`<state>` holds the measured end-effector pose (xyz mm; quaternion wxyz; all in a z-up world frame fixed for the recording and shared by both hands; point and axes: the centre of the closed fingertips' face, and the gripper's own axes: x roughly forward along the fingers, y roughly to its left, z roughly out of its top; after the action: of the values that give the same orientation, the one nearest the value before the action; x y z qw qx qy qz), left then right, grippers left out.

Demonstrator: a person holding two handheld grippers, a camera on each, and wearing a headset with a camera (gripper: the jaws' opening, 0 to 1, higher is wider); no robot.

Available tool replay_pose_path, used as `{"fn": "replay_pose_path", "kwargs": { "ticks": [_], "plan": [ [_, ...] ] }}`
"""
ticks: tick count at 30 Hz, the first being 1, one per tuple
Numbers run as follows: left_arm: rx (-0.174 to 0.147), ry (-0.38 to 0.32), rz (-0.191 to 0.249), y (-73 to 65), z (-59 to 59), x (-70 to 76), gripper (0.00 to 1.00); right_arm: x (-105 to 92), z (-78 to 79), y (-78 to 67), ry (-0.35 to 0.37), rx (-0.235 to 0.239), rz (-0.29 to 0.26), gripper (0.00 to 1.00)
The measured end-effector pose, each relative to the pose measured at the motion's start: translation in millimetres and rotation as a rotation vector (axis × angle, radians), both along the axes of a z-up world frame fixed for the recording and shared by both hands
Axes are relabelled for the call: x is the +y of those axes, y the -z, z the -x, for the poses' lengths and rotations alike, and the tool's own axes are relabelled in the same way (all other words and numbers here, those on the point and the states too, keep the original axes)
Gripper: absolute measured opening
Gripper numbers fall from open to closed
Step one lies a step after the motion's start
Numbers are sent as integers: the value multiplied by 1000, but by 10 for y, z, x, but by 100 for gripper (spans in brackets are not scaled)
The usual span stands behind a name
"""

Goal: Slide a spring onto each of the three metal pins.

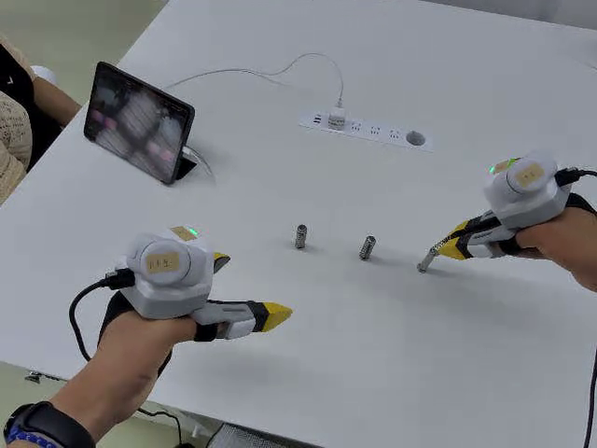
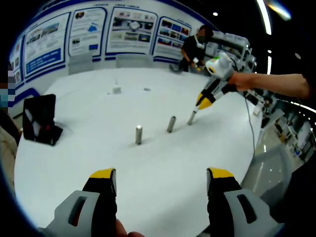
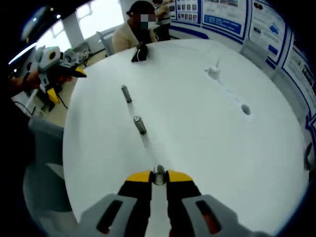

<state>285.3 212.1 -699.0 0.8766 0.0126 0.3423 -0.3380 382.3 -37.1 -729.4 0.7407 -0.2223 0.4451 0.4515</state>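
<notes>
Two short metal pins with coiled springs on them stand upright on the white table (image 1: 373,355): one (image 1: 300,236) (image 2: 138,134) (image 3: 126,93) and another (image 1: 367,247) (image 2: 171,124) (image 3: 140,124). A third spring (image 1: 427,259) (image 2: 191,117) (image 3: 158,173) leans to their right, its lower end on the table. My right gripper (image 1: 452,247) (image 3: 158,177) is shut on its upper end. My left gripper (image 1: 275,315) (image 2: 162,174) hovers open over the near left of the table with nothing between its fingers. The right gripper (image 2: 207,96) shows in the left gripper view, and the left gripper (image 3: 49,64) in the right gripper view.
A tablet (image 1: 140,121) on a stand sits at the far left. A white power strip (image 1: 368,129) with a plugged-in cable lies at the back. A person (image 1: 14,121) sits at the left edge. The table's front edge (image 1: 280,431) runs just below my left hand.
</notes>
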Motion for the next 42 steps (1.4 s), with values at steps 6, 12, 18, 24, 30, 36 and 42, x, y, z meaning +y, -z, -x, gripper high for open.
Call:
{"fn": "replay_pose_path", "kwargs": {
  "ticks": [6, 12, 18, 24, 30, 36, 42],
  "plan": [
    [5, 2, -2, 11, 4, 10, 76, 37, -18, 52, -18, 3, 15, 12],
    [6, 1, 1, 16, 10, 10, 76, 63, -7, 101, -43, 5, 36, 12],
    [8, -4, 2, 19, 9, 23, 76, 71, -4, 141, -58, 7, 49, 12],
    [12, 0, 2, 36, 17, 6, 75, 72, 6, 197, -76, 8, 68, 13],
    [12, 5, 5, 46, 17, -26, 75, 93, 22, 286, -95, 15, 84, 13],
    [17, 7, 6, 61, 13, -40, 75, 104, 24, 389, -105, 9, 102, 13],
    [19, 6, 4, 67, -2, -19, 75, 107, 27, 459, -96, 16, 101, 13]
  ]
}}
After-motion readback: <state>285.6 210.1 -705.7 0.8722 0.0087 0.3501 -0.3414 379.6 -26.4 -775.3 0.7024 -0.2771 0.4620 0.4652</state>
